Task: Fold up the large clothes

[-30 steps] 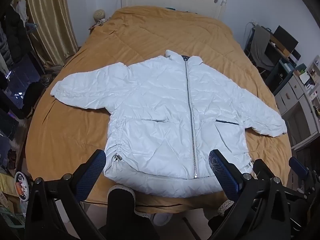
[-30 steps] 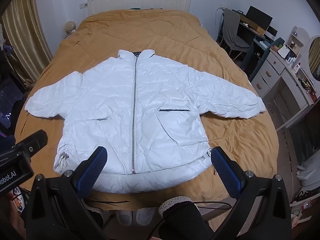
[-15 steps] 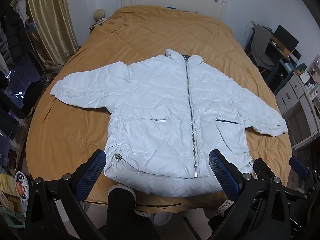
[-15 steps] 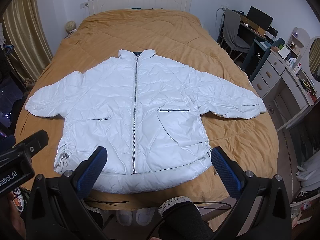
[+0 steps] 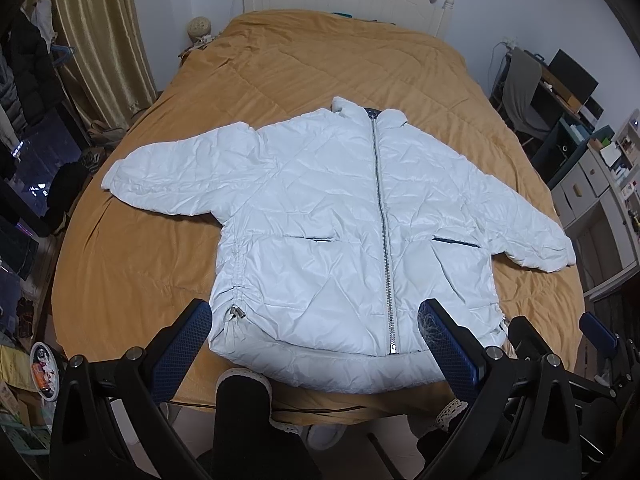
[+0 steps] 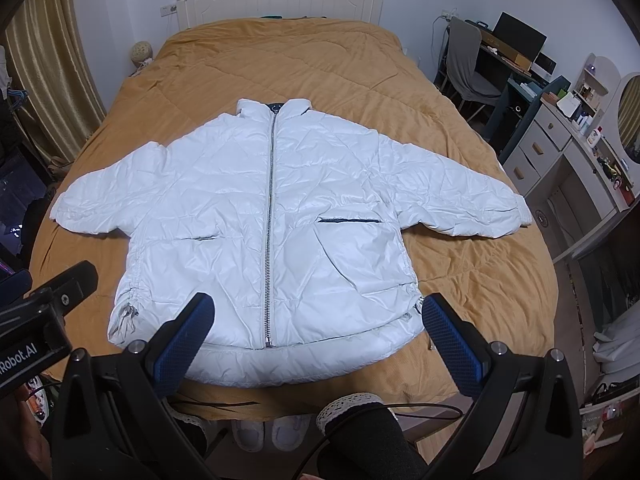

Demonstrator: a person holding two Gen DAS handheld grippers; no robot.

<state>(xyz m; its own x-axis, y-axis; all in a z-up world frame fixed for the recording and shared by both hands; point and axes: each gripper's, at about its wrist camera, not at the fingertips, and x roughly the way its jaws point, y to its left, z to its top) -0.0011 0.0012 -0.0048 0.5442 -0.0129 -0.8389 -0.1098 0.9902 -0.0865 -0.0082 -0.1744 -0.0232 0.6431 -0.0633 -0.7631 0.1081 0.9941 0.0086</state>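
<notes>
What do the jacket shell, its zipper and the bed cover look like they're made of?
Jacket: thin, glossy synthetic shell, probably nylon or polyester, padded; it shines and creases sharply. Zipper: silver teeth that glint, likely metal. Bed cover: matte mustard fabric with fine ribbing and quilt lines, possibly corduroy-like.

Jacket (image 5: 344,232) spread flat mid-bed; bare quilt (image 5: 320,60) free above collar, beside both sleeves. Drawers (image 6: 560,152) crowd right bedside, curtain (image 5: 100,32) and clutter crowd left.
</notes>
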